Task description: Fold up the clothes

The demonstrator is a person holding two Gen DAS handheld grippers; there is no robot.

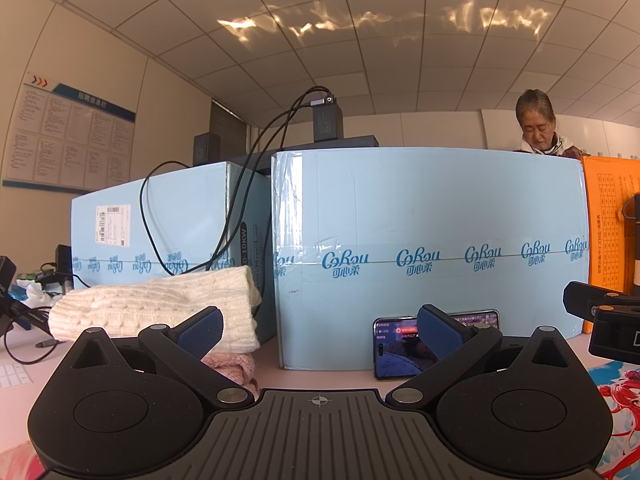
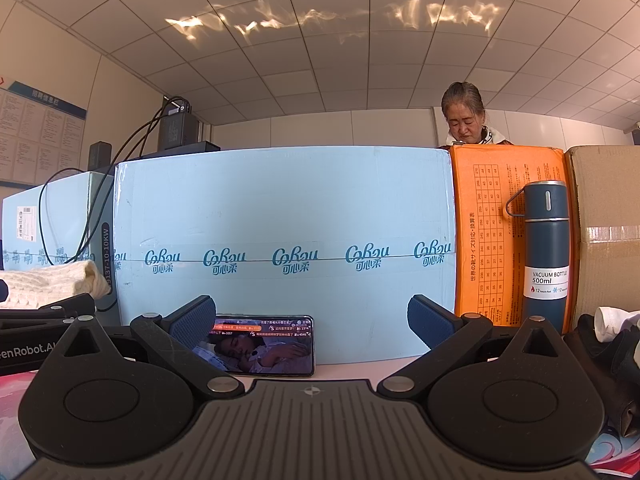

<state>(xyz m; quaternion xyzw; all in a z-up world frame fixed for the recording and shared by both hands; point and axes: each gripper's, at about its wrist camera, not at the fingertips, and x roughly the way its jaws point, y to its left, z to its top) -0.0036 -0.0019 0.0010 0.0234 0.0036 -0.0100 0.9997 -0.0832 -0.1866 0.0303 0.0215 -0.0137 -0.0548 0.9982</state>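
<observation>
A folded white cable-knit sweater (image 1: 156, 306) lies on a pink knit garment (image 1: 234, 366) at the left of the table, just beyond my left gripper's left finger. The white sweater also shows at the left edge of the right wrist view (image 2: 48, 284). A dark garment with a white piece (image 2: 608, 344) lies at the far right. My left gripper (image 1: 320, 332) is open and empty, low over the table. My right gripper (image 2: 310, 322) is open and empty, facing the blue box.
A large light-blue carton (image 1: 432, 248) stands close ahead, with a second one (image 1: 160, 224) to its left with cables over it. A phone (image 2: 266, 346) leans against the carton. An orange box (image 2: 508, 240), a blue vacuum bottle (image 2: 546, 248) and a brown carton (image 2: 608, 220) stand at right. A person (image 2: 466, 120) is behind the boxes.
</observation>
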